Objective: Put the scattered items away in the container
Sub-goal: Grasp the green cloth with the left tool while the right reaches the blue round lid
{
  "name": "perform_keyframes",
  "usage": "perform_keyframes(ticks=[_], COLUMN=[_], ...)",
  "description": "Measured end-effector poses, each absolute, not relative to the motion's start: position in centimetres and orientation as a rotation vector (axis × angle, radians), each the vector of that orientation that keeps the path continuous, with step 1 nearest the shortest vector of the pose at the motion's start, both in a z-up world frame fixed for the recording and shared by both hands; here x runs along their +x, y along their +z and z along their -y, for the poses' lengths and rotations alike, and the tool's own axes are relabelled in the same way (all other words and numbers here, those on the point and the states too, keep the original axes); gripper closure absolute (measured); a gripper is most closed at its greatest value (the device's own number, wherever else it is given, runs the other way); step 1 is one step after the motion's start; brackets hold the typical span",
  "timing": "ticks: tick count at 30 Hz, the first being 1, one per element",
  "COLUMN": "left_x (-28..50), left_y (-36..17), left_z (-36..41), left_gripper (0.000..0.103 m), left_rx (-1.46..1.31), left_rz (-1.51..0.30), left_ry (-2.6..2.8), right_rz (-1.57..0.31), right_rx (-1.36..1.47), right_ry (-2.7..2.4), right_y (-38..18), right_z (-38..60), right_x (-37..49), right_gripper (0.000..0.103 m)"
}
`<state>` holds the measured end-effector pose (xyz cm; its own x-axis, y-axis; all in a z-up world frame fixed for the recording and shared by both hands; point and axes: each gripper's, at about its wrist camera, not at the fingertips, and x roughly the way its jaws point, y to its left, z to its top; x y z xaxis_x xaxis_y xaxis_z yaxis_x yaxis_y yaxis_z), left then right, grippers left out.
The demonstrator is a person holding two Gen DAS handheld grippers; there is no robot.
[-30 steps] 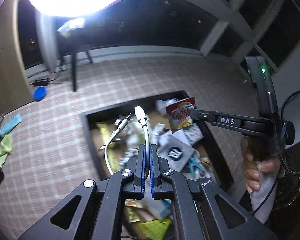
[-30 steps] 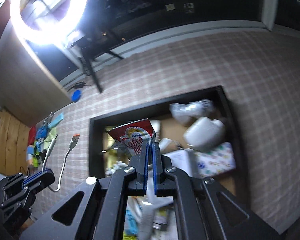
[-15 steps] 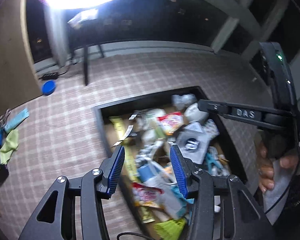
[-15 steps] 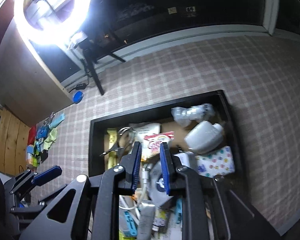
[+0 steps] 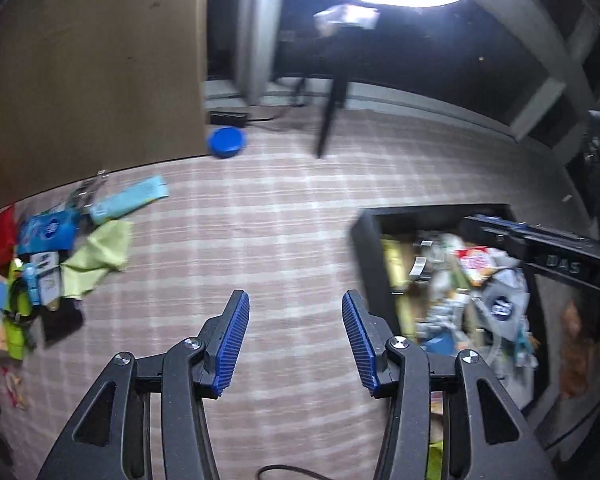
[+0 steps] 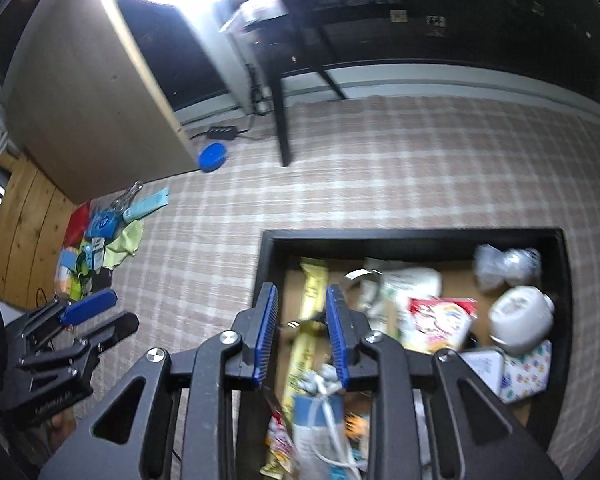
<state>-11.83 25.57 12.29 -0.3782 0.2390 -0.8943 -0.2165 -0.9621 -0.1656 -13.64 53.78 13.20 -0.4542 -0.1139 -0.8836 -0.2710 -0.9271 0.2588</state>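
- While both sets of tongs stand empty, your left gripper has just been opening wide over bare checked cloth, and your right gripper has just been parting to a narrower gap above the black tray, with nothing pinched in either.
- Watch the heap of scattered items at nine o'clock in the left view: a green cloth, a blue packet, a light-blue strip and a metal clip lie overlapped, so a careless bite may lift two things or drag the cloth along.
- Mind the tray's near wall; coming back low from the heap, a dangling item could catch on it and fall outside.
- Consider how full the tray looks. The coffee sachet, white bottle and cable sit loose on top, so another drop may bounce out or snag the right tongs.
- Don't forget the blue lid at eleven o'clock, well apart from the heap and easy to miss.
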Motion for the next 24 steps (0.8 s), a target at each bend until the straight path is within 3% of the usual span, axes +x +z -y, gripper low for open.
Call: perform_keyframes(ticks=[10, 14, 24], left_x=[-16.6, -18.8, -22.5], left_y=[8.5, 6.8, 4.0], left_z=[-16.0, -12.6, -9.1], left_gripper=[0.05, 0.05, 0.031], left_rx=[-1.693, -1.75, -1.804], left_rz=[0.001, -0.003, -0.027], left_ry=[2.446, 2.443, 2.395], right_rz=[-0.46, -0.407, -0.278], right_rx=[-1.623, -1.658, -1.773], right_ry=[2.592, 2.594, 2.534], right_y=[12.5, 11.5, 7.1], right_z=[-49.3, -47.2, -42.9], right_x=[-21.1, -25.5, -34.6], right_gripper=[0.05, 0.049, 0.044])
